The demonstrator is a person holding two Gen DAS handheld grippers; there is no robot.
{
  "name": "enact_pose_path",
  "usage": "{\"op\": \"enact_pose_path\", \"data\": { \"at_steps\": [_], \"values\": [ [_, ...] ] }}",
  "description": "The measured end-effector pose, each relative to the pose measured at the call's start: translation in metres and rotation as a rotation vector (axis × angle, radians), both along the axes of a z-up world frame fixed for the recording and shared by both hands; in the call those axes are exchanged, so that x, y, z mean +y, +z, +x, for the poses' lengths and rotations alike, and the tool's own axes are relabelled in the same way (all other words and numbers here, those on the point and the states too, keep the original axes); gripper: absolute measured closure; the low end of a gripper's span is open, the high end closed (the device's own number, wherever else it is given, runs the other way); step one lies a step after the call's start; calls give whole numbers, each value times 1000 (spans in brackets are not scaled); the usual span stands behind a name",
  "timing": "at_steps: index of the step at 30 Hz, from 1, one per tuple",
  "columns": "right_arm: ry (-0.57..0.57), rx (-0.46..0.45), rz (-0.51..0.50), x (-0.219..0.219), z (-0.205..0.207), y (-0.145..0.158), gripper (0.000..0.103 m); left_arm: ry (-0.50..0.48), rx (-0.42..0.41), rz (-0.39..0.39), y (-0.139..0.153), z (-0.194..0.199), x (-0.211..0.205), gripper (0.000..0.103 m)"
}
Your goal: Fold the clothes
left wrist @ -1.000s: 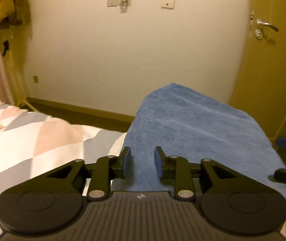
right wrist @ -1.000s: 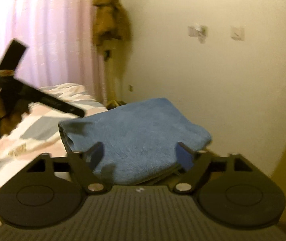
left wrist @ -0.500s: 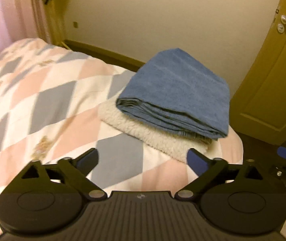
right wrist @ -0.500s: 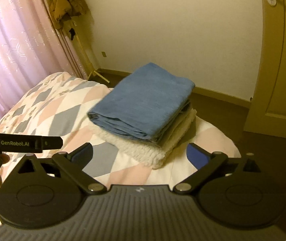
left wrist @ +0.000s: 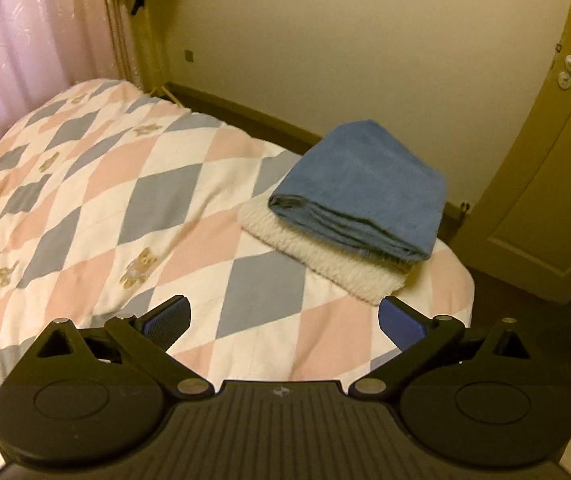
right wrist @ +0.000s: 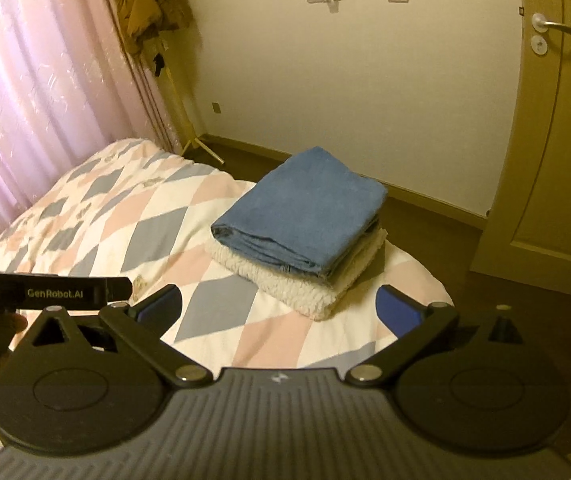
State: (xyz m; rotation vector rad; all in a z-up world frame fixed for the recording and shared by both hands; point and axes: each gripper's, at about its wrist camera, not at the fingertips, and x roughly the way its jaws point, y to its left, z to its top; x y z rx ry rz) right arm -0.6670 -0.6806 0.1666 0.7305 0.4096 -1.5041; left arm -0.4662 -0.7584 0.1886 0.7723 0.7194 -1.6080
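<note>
At the bed's corner, a folded blue garment topped a cream fleece; both the left gripper and right gripper gaped wide, empty, one marked "GenRobot.AI".

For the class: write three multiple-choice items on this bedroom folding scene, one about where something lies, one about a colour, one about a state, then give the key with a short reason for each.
1. Where does the blue folded garment lie?
A. on the white fleecy garment
B. on the floor
C. on the door handle

2. What colour is the curtain?
A. green
B. pink
C. black

3. How stands the right gripper?
A. shut on the blue garment
B. shut on the quilt
C. open, holding nothing

Key: 1 A, the blue stack rests on the fleecy one on the bed. 2 B, it glows pink. 3 C, its jaws stand wide apart with only bed between.
</note>
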Motion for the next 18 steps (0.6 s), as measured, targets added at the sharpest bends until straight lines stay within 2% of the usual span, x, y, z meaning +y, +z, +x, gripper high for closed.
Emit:
{"op": "enact_pose_path", "data": {
  "at_steps": [12, 18],
  "values": [
    [-2, -33, 53, 17, 15, -7, 1, 35, -89, 9, 3, 8, 31, 0],
    [-21, -45, 67, 21, 17, -11, 1, -19, -89, 83, 1, 5, 38, 0]
  ]
}}
